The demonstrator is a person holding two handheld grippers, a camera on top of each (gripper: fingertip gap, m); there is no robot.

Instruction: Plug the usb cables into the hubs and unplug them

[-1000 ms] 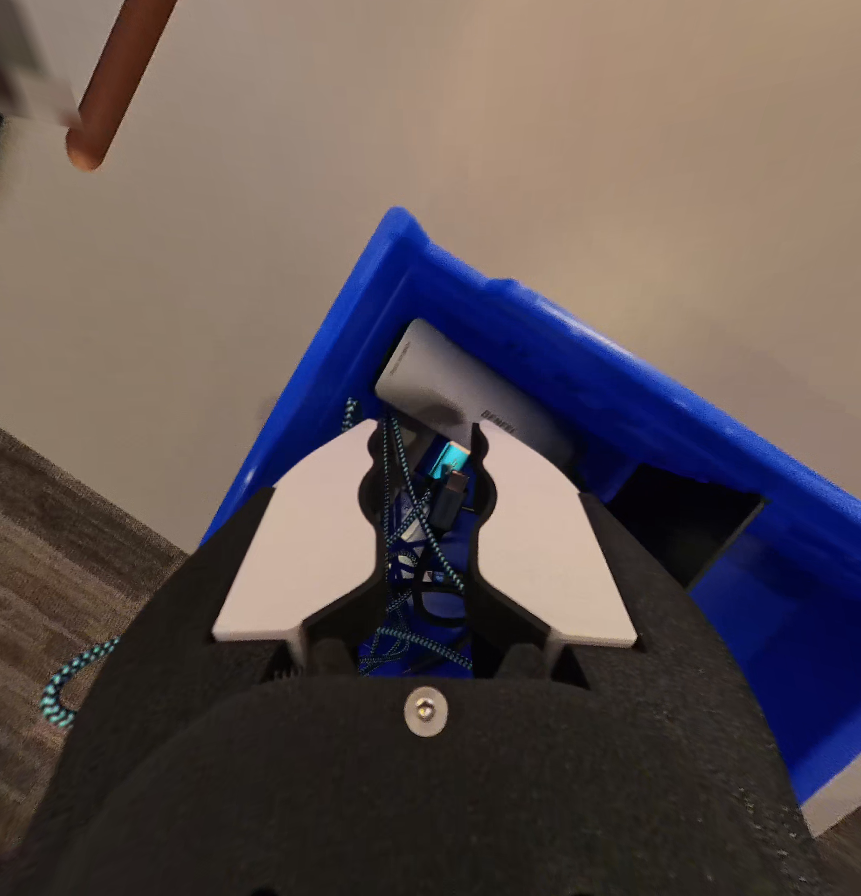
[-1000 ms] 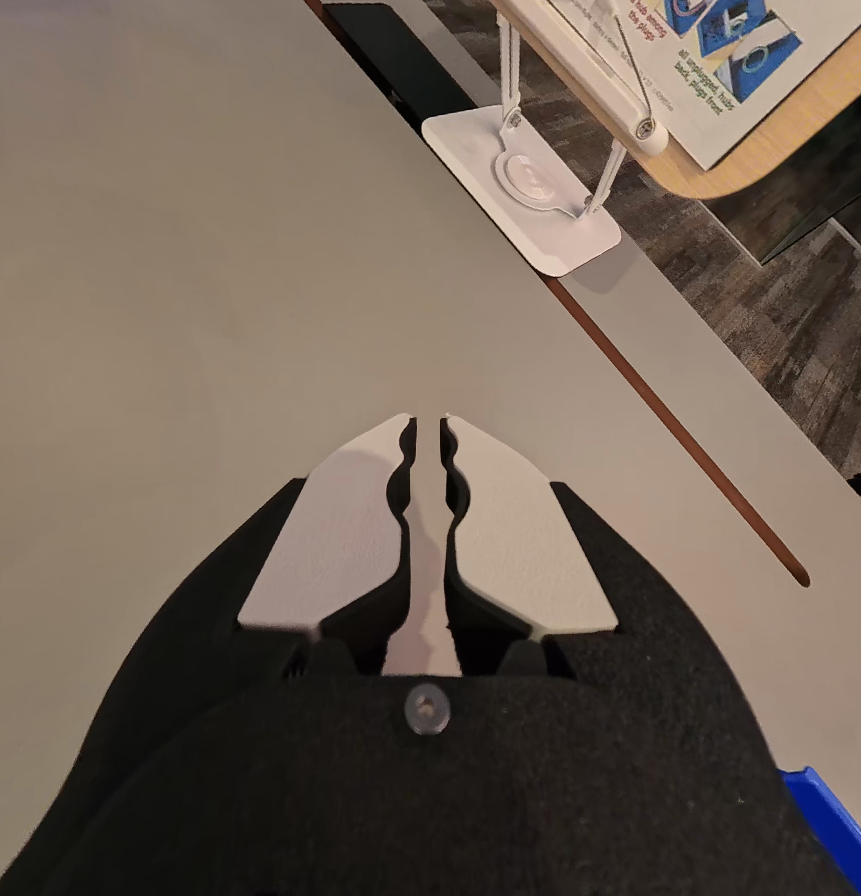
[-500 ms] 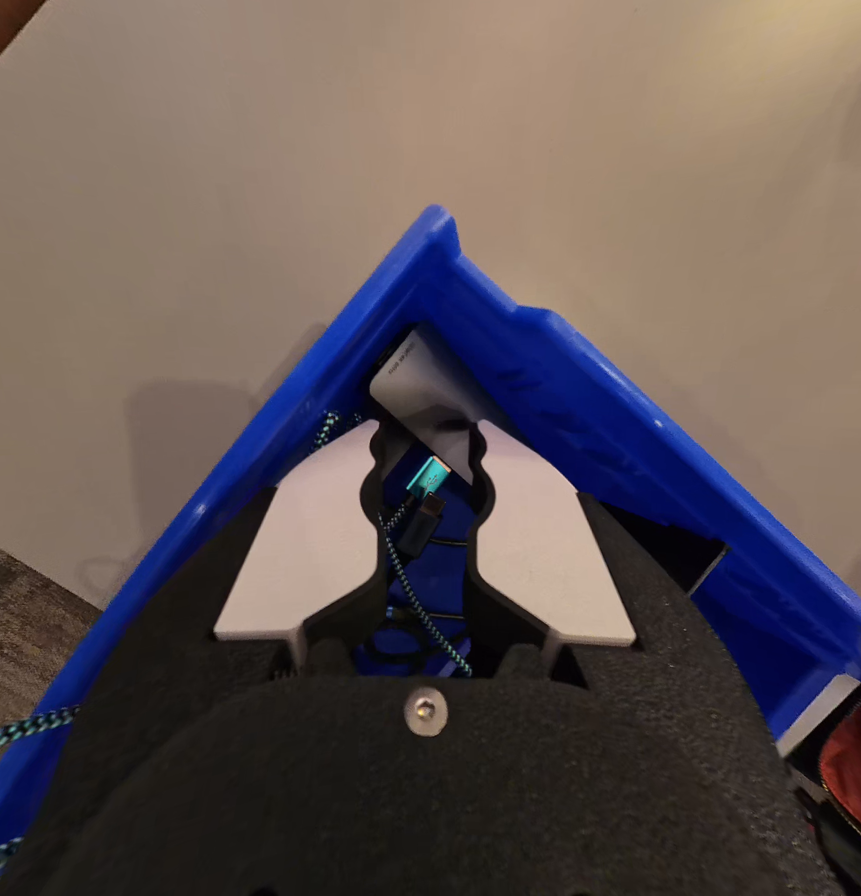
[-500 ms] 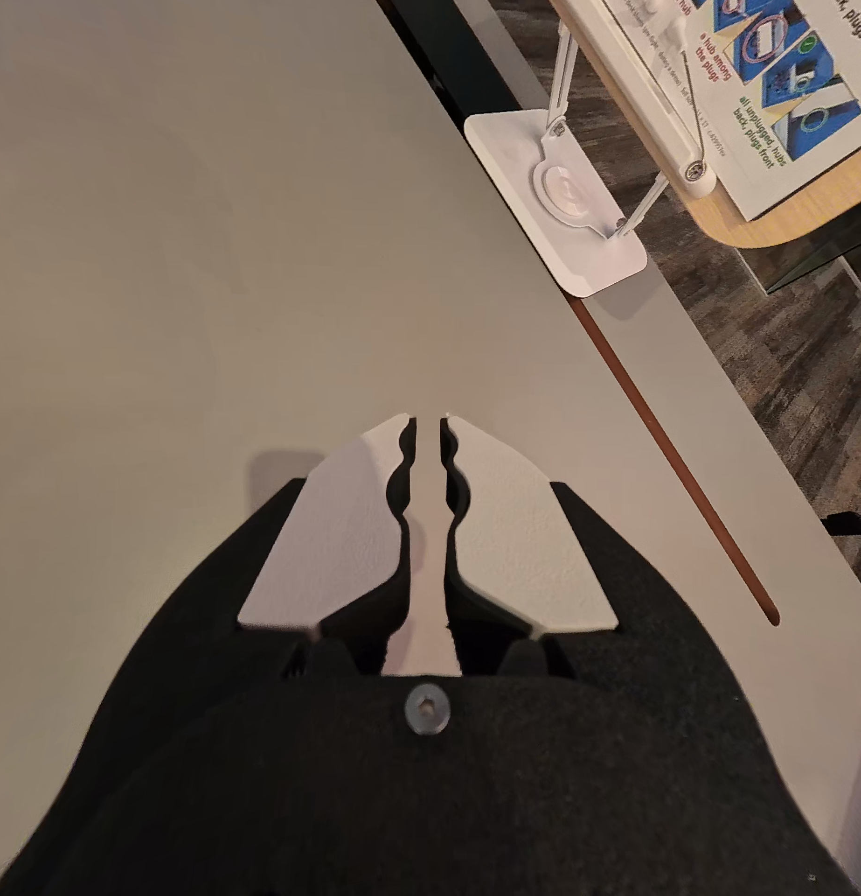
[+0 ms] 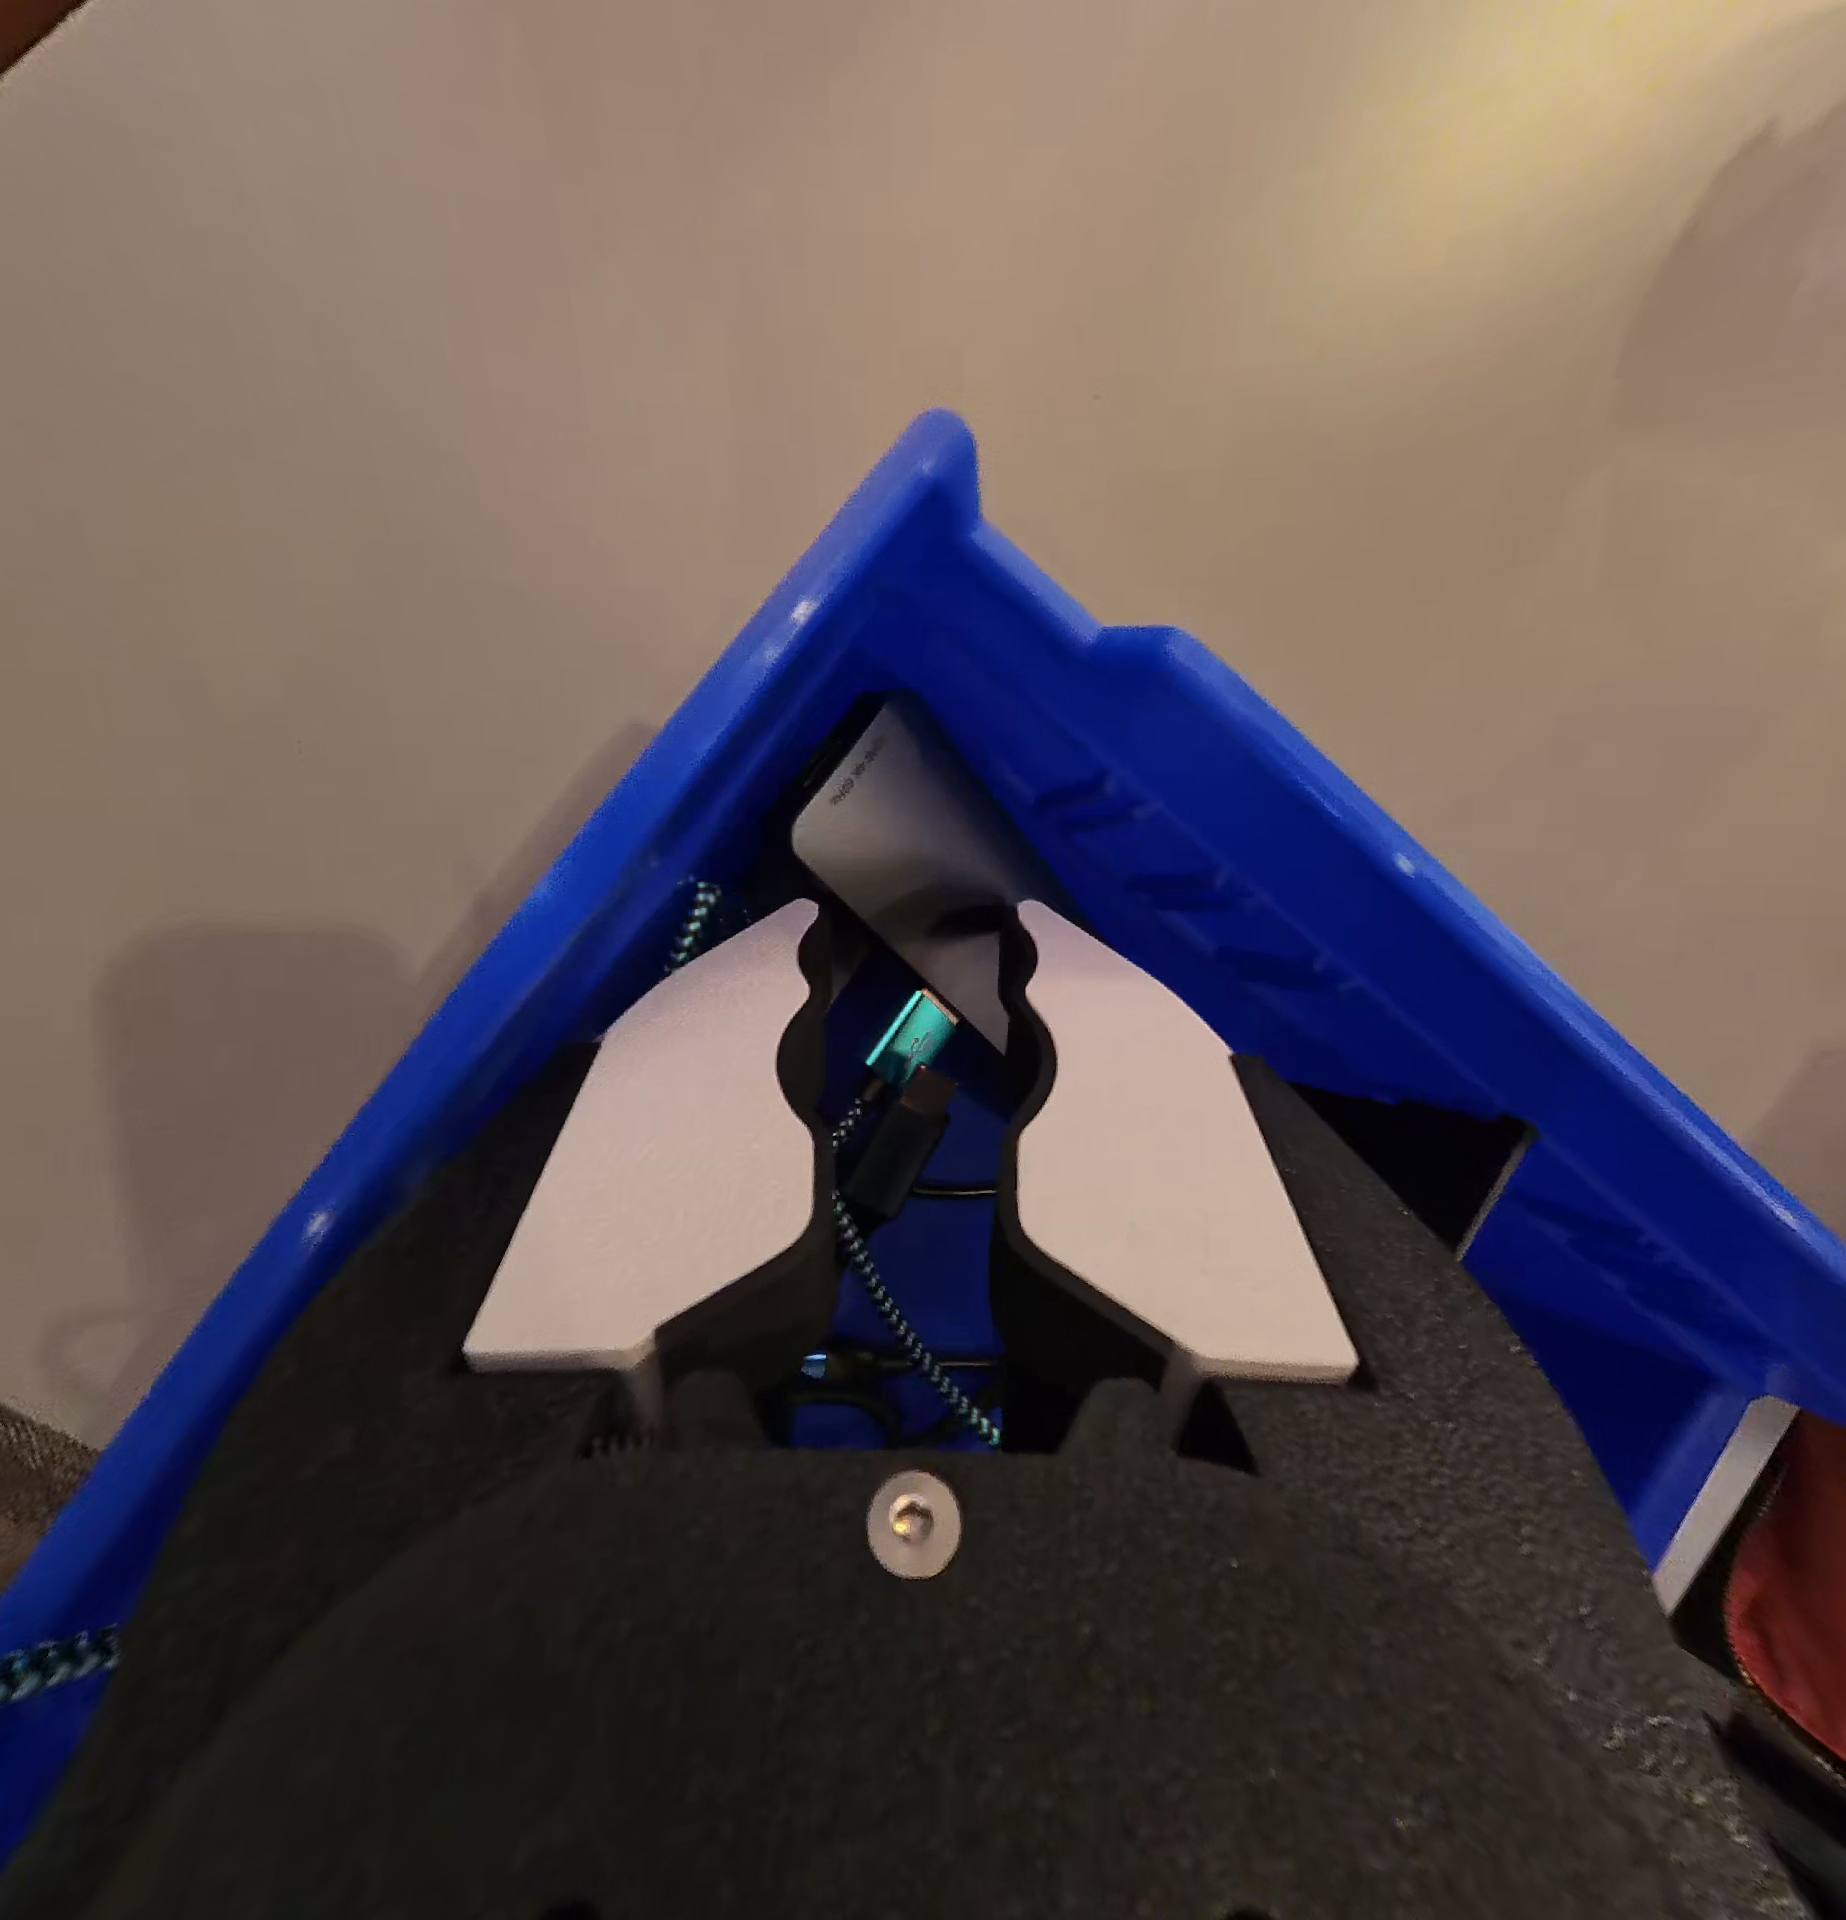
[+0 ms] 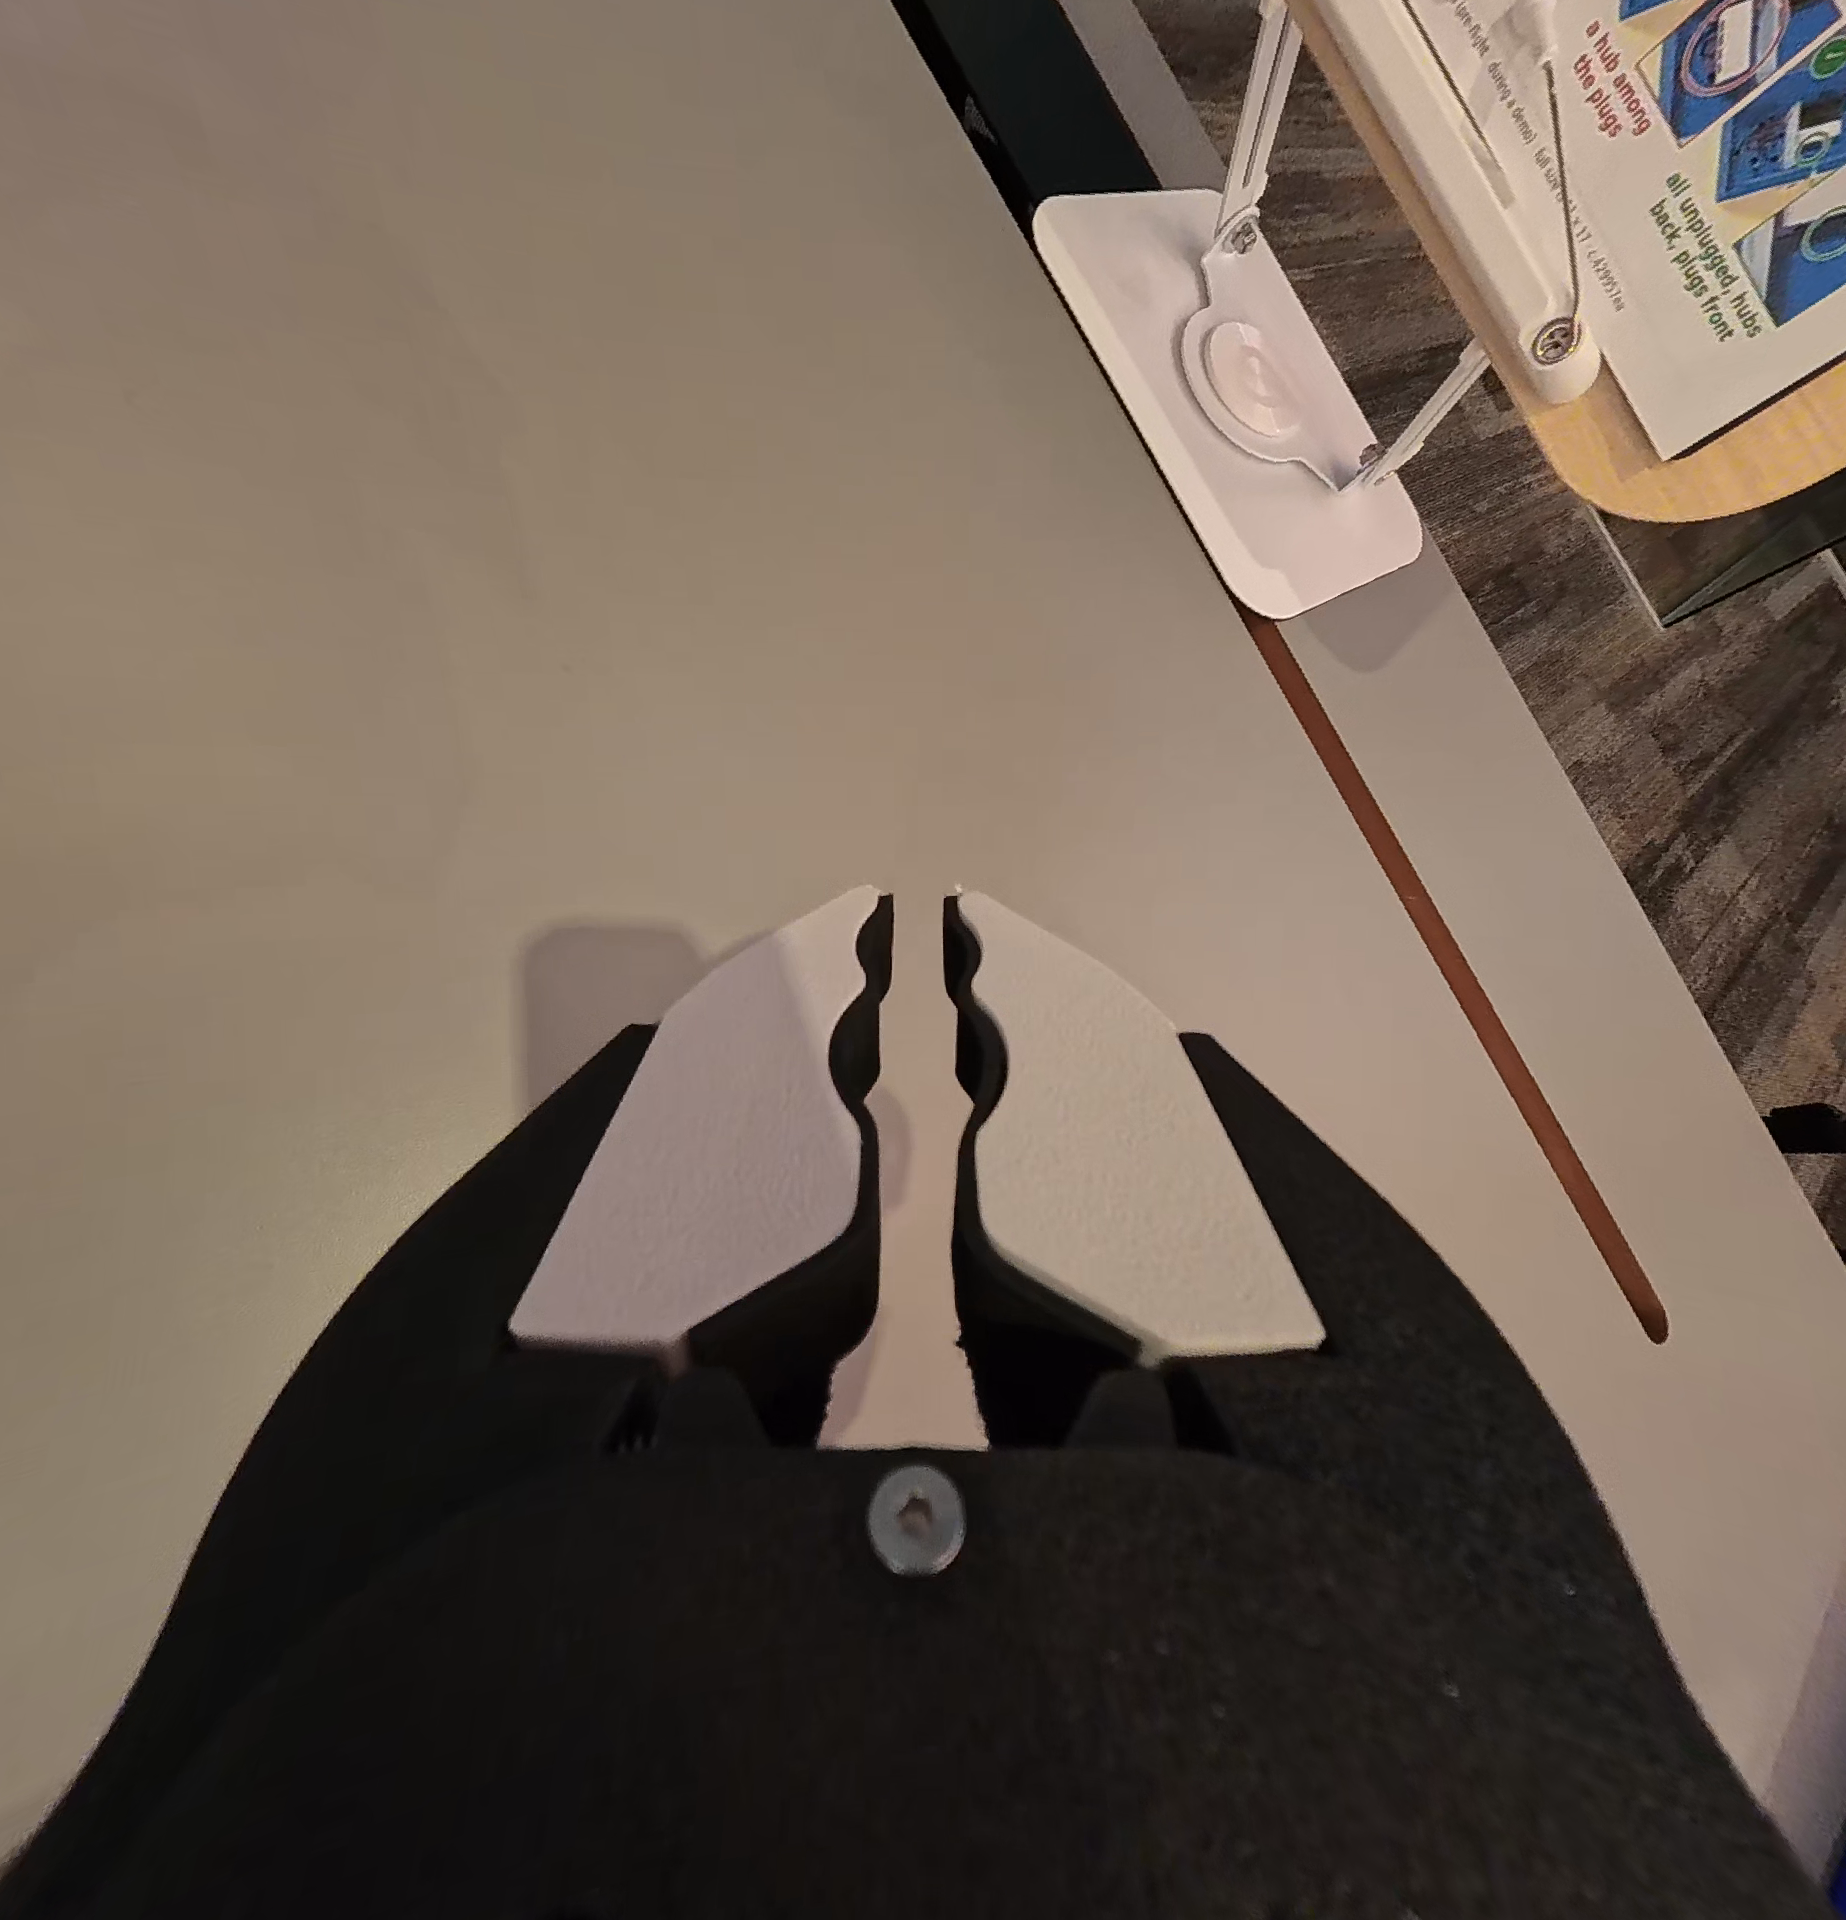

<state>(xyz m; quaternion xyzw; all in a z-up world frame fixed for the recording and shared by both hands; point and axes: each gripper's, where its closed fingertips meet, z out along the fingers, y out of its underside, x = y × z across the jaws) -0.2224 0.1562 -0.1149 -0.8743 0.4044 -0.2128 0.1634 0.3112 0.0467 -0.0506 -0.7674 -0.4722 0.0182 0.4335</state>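
Observation:
A blue bin [image 5: 1262, 831] sits on the beige table, one corner pointing away from me. A grey hub [image 5: 898, 831] leans in that corner. A teal USB plug [image 5: 911, 1039] and a black plug [image 5: 903, 1138] lie below the hub, on a teal-black braided cable [image 5: 883, 1299]. My left gripper [image 5: 917, 909] is open inside the bin. The hub's lower end lies between its fingertips, and the plugs show in the gap behind them. My right gripper [image 6: 919, 902] is shut to a narrow slit, empty, above the bare table.
A white stand base [image 6: 1231, 395] sits at the table's far right edge, holding a wooden board with a printed sheet [image 6: 1729, 208]. A brown slot [image 6: 1449, 966] runs along the table. A black divider [image 5: 1418, 1153] stands in the bin. A red object [image 5: 1823, 1621] lies beyond the bin. About 55 centimeters separates my left fingertips from my right.
My left gripper has moved forward into the bin's corner, so the hub now reaches between its fingertips. My right gripper has drifted over the table, still shut.

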